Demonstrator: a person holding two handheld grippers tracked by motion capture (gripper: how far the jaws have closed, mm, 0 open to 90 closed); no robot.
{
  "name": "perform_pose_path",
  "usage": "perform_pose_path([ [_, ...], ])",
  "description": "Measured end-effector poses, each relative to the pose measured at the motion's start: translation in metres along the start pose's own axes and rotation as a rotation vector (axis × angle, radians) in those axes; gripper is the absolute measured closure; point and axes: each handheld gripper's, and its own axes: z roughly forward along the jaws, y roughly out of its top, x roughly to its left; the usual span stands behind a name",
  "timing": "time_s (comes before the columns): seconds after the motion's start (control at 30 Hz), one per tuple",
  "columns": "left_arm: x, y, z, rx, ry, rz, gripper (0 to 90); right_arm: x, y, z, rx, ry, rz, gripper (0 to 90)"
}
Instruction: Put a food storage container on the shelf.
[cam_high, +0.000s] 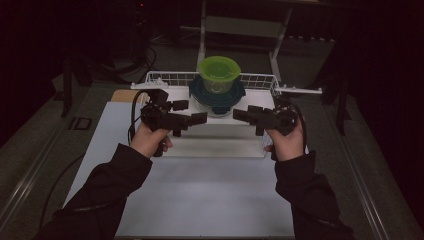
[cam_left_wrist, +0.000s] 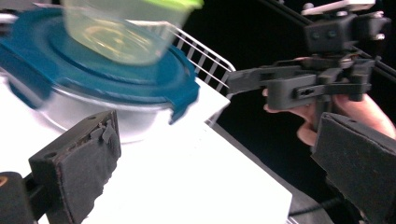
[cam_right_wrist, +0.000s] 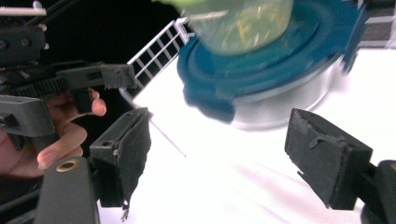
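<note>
In the upper middle of the frame, the green-lidded container (cam_high: 219, 74) is stacked on the blue-lidded glass container (cam_high: 217, 97) between the left tongs (cam_high: 199, 118) and right tongs (cam_high: 240, 114), both spread apart, empty and about equally near.

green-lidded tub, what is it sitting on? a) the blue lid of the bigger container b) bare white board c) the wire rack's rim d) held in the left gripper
a: the green-lidded tub stands on the blue lid of the larger clear container, and both grippers are apart from it with open jaws.
</note>
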Motion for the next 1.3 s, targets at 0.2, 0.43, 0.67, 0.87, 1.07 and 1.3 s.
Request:
perform_pose_path([
  [0.2, -0.009, -0.026, -0.001, 0.041, -0.006, 0.060, 1.3, 0.001, -0.026, 0.001, 0.011, 0.012, -0.014, 21.0],
  [0.43, -0.014, -0.057, -0.001, 0.074, -0.015, 0.104, 1.3, -0.004, -0.056, 0.005, 0.017, 0.037, -0.023, 21.6],
  [0.67, -0.021, -0.087, -0.001, 0.113, -0.017, 0.163, 1.3, -0.012, -0.086, 0.010, 0.037, 0.022, -0.043, 20.2],
  [0.87, -0.026, -0.103, -0.001, 0.130, -0.039, 0.164, 1.3, -0.020, -0.113, 0.013, 0.059, 0.016, -0.037, 20.4],
  [1.07, -0.026, -0.121, -0.004, 0.138, -0.057, 0.162, 1.3, -0.025, -0.132, 0.008, 0.057, 0.016, -0.034, 20.4],
  [1.3, -0.019, -0.144, -0.005, 0.155, -0.076, 0.142, 1.3, -0.025, -0.153, -0.001, 0.057, 0.011, -0.061, 20.4],
])
